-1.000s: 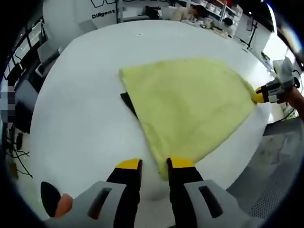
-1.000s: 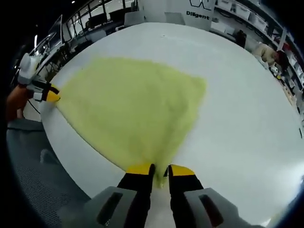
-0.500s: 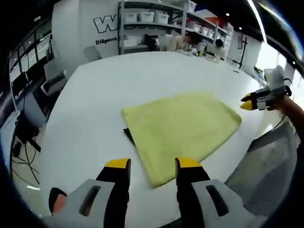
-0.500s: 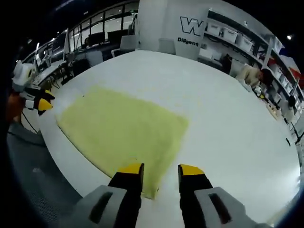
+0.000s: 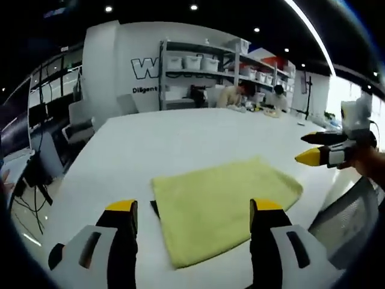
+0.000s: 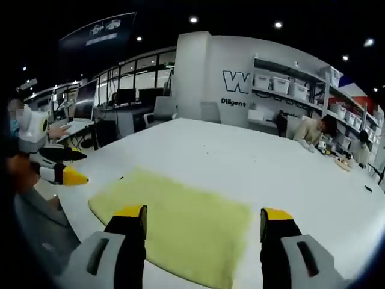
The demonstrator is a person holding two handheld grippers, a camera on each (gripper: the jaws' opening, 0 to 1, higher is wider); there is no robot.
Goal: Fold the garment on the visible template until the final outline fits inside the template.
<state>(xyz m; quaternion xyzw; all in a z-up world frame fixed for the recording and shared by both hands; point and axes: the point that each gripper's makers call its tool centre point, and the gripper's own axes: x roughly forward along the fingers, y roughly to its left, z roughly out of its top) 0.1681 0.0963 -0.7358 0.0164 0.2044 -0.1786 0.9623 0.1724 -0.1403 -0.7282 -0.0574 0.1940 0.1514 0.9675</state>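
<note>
**Folded garment flat on desk, both hand-held grippers open above it**

Left gripper view: left hand-held gripper (image 5: 194, 208) w/ jaws spread wide, yellow tips apart, nothing between them, off the cloth. Yellow garment (image 5: 222, 201) folded to a rough rectangle, lying flat on white desk (image 5: 150, 144), near the desk's front edge. Small dark sliver of template (image 5: 154, 208) peeking out at garment's left edge; rest hidden under cloth, so can't tell if outline fits inside. Right hand-held gripper (image 5: 313, 147) entering from right side, yellow tips apart, held above desk edge, clear of garment, gripped by a hand (image 5: 367, 162). Background: shelves w/ white bins (image 5: 198, 66), wall lettering, people seated at far bench.

Right gripper view: right hand-held gripper (image 6: 204, 217) also wide open, empty, jaws either side of the garment (image 6: 180, 226) in frame, not touching it. Garment flat on desk (image 6: 240, 156), far-left corner near desk edge. Left hand-held gripper (image 6: 69, 165) seen at left, jaws parted, near garment corner but apart from it. Office chairs & monitors (image 6: 129, 96) behind, shelving at right.
</note>
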